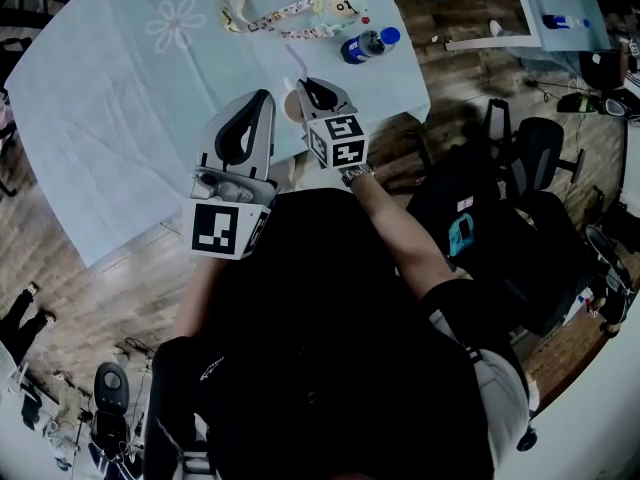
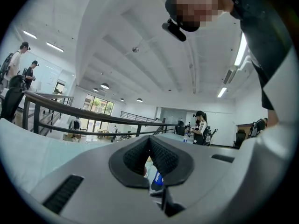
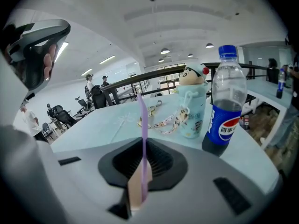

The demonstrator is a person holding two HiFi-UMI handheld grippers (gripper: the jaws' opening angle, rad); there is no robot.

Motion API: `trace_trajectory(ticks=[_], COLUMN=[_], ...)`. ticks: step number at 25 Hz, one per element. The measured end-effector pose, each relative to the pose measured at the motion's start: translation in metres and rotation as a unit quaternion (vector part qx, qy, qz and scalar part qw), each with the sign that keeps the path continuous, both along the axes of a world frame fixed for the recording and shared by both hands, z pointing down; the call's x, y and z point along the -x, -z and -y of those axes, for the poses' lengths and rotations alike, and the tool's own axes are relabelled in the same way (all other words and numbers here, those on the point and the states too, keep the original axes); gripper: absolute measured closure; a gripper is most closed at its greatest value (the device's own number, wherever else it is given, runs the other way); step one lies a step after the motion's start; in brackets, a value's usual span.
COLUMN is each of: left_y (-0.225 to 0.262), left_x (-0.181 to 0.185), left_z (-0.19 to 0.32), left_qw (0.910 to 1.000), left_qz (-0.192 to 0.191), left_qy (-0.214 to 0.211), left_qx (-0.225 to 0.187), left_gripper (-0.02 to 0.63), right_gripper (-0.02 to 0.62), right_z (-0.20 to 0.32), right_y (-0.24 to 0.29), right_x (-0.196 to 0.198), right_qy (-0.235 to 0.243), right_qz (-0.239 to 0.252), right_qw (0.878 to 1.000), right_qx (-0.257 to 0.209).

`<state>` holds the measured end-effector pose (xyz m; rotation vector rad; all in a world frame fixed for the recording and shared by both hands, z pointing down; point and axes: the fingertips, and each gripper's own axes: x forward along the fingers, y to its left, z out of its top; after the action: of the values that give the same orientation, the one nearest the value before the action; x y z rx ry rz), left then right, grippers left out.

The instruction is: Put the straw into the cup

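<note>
A thin purple straw stands upright between the pads of my right gripper, which is shut on it. In the head view the straw sticks out beyond the right gripper over the pale blue table. A small tan cup sits just left of that gripper's tip, and it shows as a tan shape in the gap under the jaws. The straw's lower end is hidden there. My left gripper is beside the cup, held level, jaws together with nothing seen between them.
A blue-capped cola bottle stands on the table beyond the cup to the right. A cartoon-figure tumbler with a patterned lanyard lies near it. The table edge runs close below the grippers. Office chairs stand at right.
</note>
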<state>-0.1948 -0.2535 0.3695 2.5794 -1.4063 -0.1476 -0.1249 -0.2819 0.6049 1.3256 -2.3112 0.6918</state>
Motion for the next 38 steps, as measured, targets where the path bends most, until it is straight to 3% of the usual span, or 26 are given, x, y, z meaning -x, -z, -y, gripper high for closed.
trace_trajectory(ticks=[14,24,27,34,38], left_y=[-0.004,0.002,0.008,0.003,0.009], left_x=[0.002,-0.002,-0.004,-0.018,-0.035], left_z=[-0.001,-0.003,-0.005,-0.02,-0.031], left_qw=[1.0,0.9999,0.9995,0.9976,0.9961], left_qz=[0.006,0.005,0.002,0.015,0.017], left_qy=[0.0,0.007,0.021,0.067,0.086], left_qx=[0.003,-0.009,-0.022,-0.002,-0.008], left_gripper=[0.598,0.598,0.598,0.598,0.598], right_gripper=[0.551,0.417,0.402,0.41,0.49], right_z=[0.001,-0.002,-0.005,-0.015,-0.022], right_y=[-0.004,0.005,0.015,0.051,0.084], right_x=[0.005,0.007,0.003,-0.011,-0.024], right_qy=[0.01,0.029,0.042,0.077,0.091], right_qz=[-0.008,0.013,0.019,0.049,0.073], right_qw=[0.999,0.999,0.999,0.996,0.992], right_qx=[0.043,0.038,0.026,-0.01,-0.042])
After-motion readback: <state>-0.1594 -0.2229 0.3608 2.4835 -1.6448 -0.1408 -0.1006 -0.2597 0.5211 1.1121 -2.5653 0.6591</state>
